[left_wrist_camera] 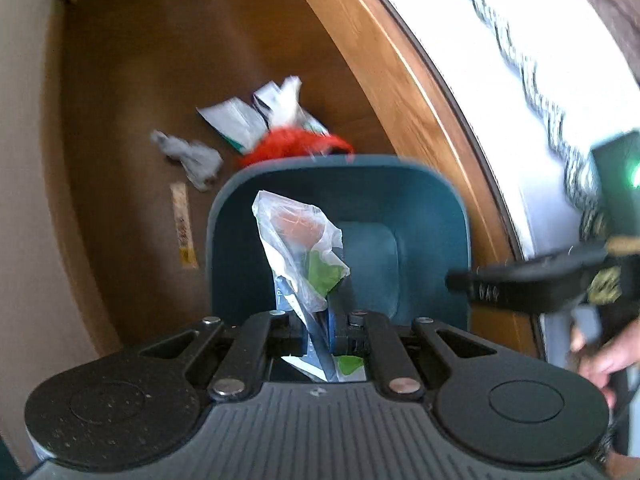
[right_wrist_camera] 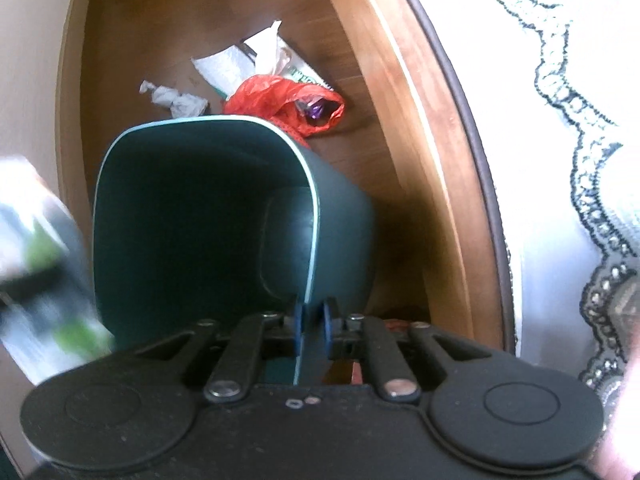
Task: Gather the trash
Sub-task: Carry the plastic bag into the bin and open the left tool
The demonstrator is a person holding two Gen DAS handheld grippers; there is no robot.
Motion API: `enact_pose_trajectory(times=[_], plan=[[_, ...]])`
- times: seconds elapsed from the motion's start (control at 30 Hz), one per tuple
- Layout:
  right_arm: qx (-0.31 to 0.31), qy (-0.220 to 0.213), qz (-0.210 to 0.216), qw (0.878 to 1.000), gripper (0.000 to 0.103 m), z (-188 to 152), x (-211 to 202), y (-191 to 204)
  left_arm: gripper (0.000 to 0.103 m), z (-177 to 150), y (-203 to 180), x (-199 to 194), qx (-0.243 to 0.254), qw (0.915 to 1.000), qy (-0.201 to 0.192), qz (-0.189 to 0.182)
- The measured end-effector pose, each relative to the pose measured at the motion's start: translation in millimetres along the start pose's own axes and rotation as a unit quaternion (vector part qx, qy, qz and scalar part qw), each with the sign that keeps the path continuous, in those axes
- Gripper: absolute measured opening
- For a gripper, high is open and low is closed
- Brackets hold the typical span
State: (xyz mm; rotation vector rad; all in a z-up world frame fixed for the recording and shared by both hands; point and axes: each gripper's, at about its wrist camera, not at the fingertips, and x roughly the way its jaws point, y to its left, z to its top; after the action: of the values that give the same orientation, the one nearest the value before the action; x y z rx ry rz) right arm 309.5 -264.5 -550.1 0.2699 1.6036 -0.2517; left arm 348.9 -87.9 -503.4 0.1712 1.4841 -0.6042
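Observation:
A dark teal bin (left_wrist_camera: 424, 208) stands on the brown floor. Over its mouth my left gripper (left_wrist_camera: 320, 332) is shut on a clear plastic bag (left_wrist_camera: 296, 232) printed orange and green. At the bin's right side the right gripper (left_wrist_camera: 464, 284) shows as a black body. In the right wrist view my right gripper (right_wrist_camera: 313, 322) straddles the bin's (right_wrist_camera: 192, 220) near rim; the thin rim lies by the left pad, with a gap to the right pad. Beyond the bin lie a red bag (right_wrist_camera: 280, 98), a crumpled tissue (right_wrist_camera: 176, 100), white wrappers (right_wrist_camera: 228, 66) and a yellow strip (left_wrist_camera: 184, 224).
A curved wooden frame (left_wrist_camera: 400, 80) runs along the right of the floor, with a white cloth trimmed in black lace (right_wrist_camera: 560, 120) above it. A beige wall (left_wrist_camera: 24, 160) bounds the left. A hand (left_wrist_camera: 604, 356) holds the right gripper. A blurred white and green shape (right_wrist_camera: 36, 264) crosses the left edge.

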Motion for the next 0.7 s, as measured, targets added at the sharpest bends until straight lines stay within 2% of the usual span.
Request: enact_pose_trajectory(times=[0.3,0.5,0.57,0.7], plan=[[0.023,0.007,0.001,1.0,0.006,-7,-2,-9,0.008,-20,-18,59,0.029,0.9971,0.07,0.001],[0.012,-0.004,0.002,1.0,0.007,-4,-1,-8,0.009,-27,-17,64,0.025,0.9966,0.078,0.003],[0.007,-0.003,0.001,1.0,0.007,-3,-1,-9,0.013,-26,-16,65,0.021,0.9966,0.079,0.002],[-0.009,-0.001,-0.01,1.0,0.008,0,3,-10,0.033,-26,-16,62,0.02,0.9975,0.067,0.002]])
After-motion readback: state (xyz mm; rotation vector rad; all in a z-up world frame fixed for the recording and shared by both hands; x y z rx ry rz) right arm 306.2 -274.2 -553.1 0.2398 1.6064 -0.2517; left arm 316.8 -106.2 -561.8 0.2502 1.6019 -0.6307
